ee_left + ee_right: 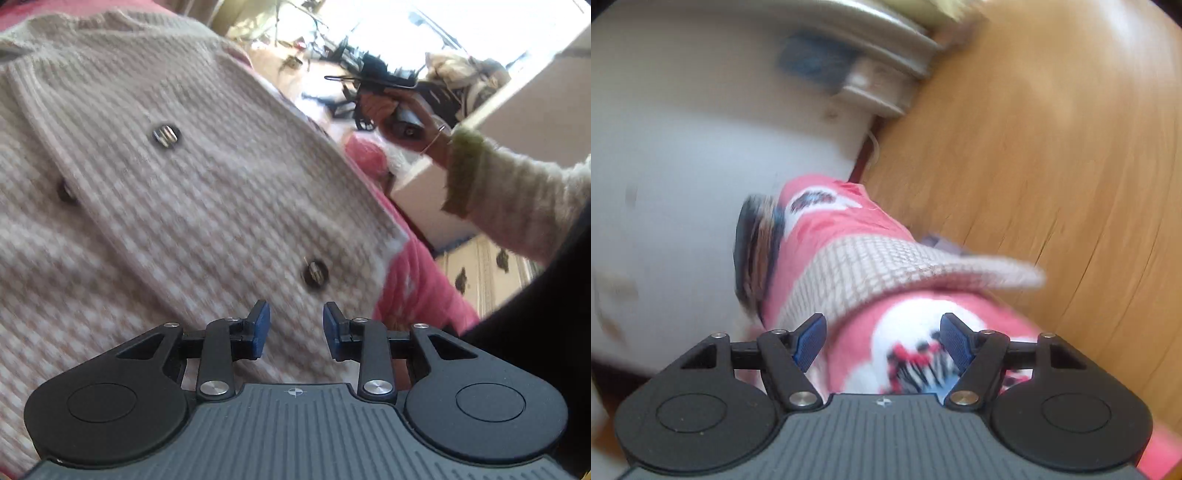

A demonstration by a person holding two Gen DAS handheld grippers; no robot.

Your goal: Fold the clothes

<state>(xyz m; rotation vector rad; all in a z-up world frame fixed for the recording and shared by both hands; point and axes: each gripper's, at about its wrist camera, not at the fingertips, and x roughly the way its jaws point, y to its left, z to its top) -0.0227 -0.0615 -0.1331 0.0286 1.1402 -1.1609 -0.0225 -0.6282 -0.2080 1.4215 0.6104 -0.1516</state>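
Left gripper (296,328) hovers part-open and empty over the cardigan (166,206), spread on the pink blanket (417,280). Right gripper (882,341) gapes wide, empty, near its hem (905,266). Risk: pinching blanket along with knit.

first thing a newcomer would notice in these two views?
In the left wrist view, the beige checked knit garment with dark buttons fills the frame, under the open left gripper. In the right wrist view, the open right gripper hangs over a pink patterned blanket beside a wooden floor.
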